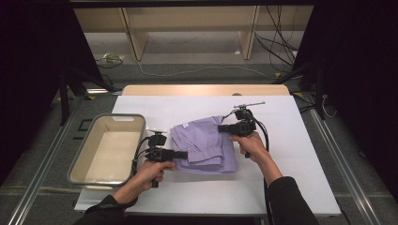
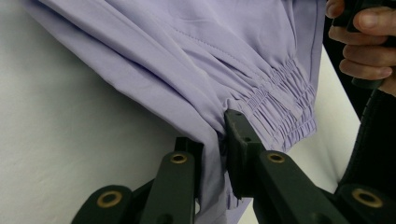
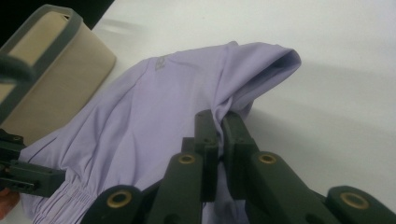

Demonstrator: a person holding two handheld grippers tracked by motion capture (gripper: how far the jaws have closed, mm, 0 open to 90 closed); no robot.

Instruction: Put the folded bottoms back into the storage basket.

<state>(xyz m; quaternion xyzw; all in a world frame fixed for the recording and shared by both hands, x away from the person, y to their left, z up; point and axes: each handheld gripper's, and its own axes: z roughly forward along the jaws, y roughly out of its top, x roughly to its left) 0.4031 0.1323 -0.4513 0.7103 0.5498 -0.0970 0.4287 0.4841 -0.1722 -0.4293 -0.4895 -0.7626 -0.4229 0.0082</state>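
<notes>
A folded lilac garment (image 1: 204, 144) with an elastic gathered band lies in the middle of the white table (image 1: 281, 187). My left gripper (image 1: 184, 154) pinches its left edge, jaws shut on the cloth (image 2: 219, 135) beside the gathered band (image 2: 280, 107). My right gripper (image 1: 220, 128) holds the garment's right side, jaws shut on a raised fold (image 3: 219, 114). The cloth (image 3: 154, 116) is drawn up between the two grippers. In the left gripper view the other hand (image 2: 362, 42) shows at the upper right.
An open beige bin (image 1: 82, 154) with a grey rim stands at the table's left edge, also close behind the cloth (image 3: 56, 70) in the right gripper view. Bare white table lies to the right and front. Cables and wooden shelf legs lie beyond the far edge.
</notes>
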